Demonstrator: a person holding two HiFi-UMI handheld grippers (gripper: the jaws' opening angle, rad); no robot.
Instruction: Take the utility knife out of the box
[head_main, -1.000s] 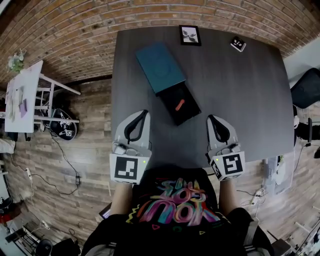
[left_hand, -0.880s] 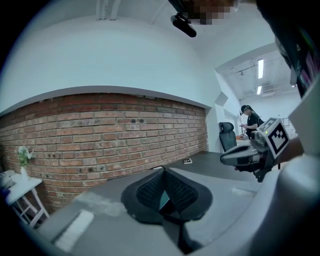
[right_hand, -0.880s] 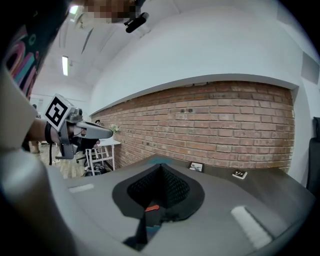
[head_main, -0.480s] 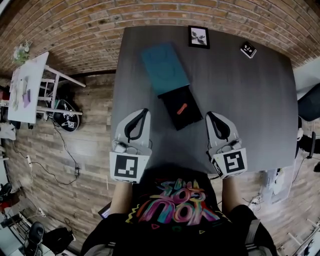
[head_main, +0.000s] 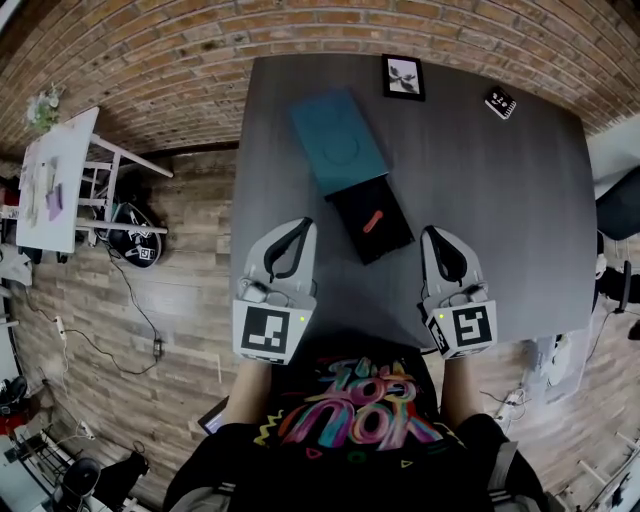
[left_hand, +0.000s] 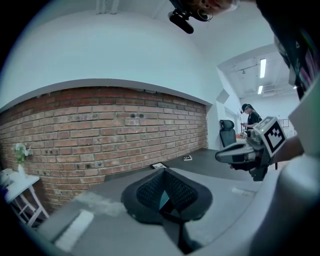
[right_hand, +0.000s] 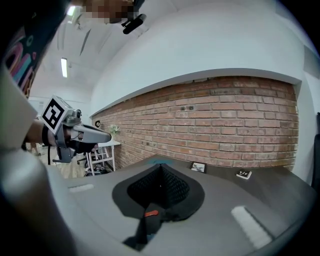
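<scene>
Left gripper (head_main: 300, 228) and right gripper (head_main: 435, 235) sit side by side, well apart, both pointing forward. Both sets of jaws are closed and empty.

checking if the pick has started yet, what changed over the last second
Nothing was taken hold of or let go; only the head view shifted slightly. The left tool and right tool stay shut and empty either side of the black box, and the orange utility knife still lies in it.
</scene>
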